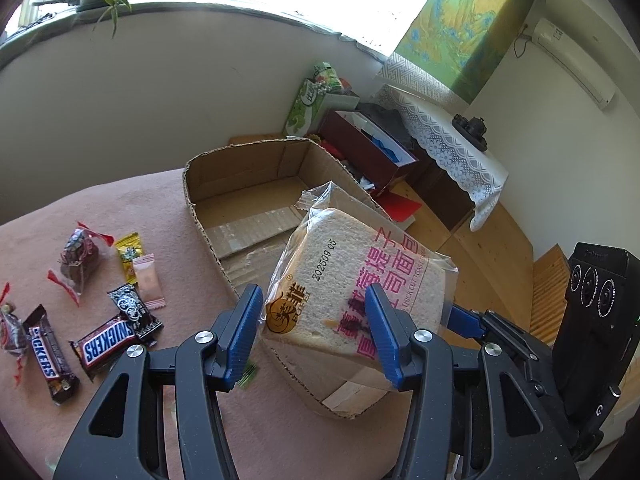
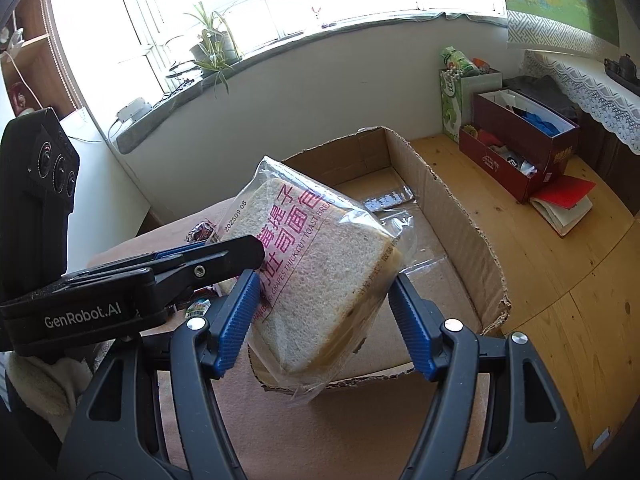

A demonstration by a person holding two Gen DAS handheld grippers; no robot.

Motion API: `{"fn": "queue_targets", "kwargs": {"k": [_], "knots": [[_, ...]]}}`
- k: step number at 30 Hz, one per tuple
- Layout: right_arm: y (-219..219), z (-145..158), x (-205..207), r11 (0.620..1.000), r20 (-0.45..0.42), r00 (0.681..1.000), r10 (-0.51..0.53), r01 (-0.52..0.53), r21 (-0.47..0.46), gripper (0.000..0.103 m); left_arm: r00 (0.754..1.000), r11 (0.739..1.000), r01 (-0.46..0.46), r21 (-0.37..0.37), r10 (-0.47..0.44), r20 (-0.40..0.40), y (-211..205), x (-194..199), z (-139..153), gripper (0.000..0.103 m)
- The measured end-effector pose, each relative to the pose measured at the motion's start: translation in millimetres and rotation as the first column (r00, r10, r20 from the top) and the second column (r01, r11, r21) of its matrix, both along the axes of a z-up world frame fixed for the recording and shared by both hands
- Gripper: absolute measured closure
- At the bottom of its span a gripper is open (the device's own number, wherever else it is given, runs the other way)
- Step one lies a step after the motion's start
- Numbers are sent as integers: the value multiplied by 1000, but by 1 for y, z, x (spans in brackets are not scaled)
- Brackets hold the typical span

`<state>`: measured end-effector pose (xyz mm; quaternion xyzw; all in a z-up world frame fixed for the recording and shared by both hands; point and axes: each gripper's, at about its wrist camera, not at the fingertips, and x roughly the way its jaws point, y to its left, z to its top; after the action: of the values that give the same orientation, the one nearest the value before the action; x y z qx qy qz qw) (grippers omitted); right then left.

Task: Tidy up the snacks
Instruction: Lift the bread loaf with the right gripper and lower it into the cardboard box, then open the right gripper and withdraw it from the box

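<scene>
A clear bag of sliced toast bread (image 1: 352,280) with pink lettering hangs in the air over the near rim of an open cardboard box (image 1: 248,184). My right gripper (image 2: 324,320) is shut on the bread bag (image 2: 320,272), a blue pad on each side. My left gripper (image 1: 316,328) is open beside it; one finger lies in front of the bag without clamping it. In the right wrist view the left gripper (image 2: 224,260) reaches to the bag's left side. The box (image 2: 452,216) is empty inside.
Snickers bars (image 1: 108,344), several small wrapped candies (image 1: 136,276) and a dark wrapped snack (image 1: 78,256) lie on the pink cloth (image 1: 120,208) left of the box. Dark red boxes (image 2: 520,136) and a red book (image 2: 564,200) sit on the wooden floor at the right.
</scene>
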<state>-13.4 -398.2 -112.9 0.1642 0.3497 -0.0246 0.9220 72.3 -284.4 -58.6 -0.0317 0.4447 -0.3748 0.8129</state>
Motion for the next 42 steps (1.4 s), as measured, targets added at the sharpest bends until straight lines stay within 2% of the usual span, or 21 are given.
{"fn": "queue_targets", "kwargs": {"k": [7, 13, 18, 25, 31, 37, 42], "knots": [[-7, -7, 3, 1000, -11, 1000, -11, 11, 4, 33, 1000, 1000, 16, 25, -16, -8, -8, 2, -5, 52], [-9, -9, 4, 999, -16, 999, -48, 48, -14, 33, 1000, 999, 12, 42, -13, 17, -12, 1, -1, 52], [-15, -9, 1, 996, -13, 996, -91, 91, -25, 33, 1000, 999, -2, 41, 1, 27, -2, 1, 1, 52], [-6, -3, -4, 996, 1, 997, -76, 76, -51, 33, 999, 999, -19, 27, 18, 44, 16, -4, 8, 52], [11, 4, -12, 997, 27, 999, -43, 44, -57, 33, 996, 998, -51, 22, 49, 70, 50, -9, 15, 52], [35, 12, -24, 998, 100, 994, 46, -42, -42, 33, 982, 990, -142, -4, 141, 122, 108, -18, 19, 52], [68, 8, -24, 991, 79, 989, 125, -120, -61, 33, 968, 976, -218, 0, 216, 127, 154, -30, 15, 52]]}}
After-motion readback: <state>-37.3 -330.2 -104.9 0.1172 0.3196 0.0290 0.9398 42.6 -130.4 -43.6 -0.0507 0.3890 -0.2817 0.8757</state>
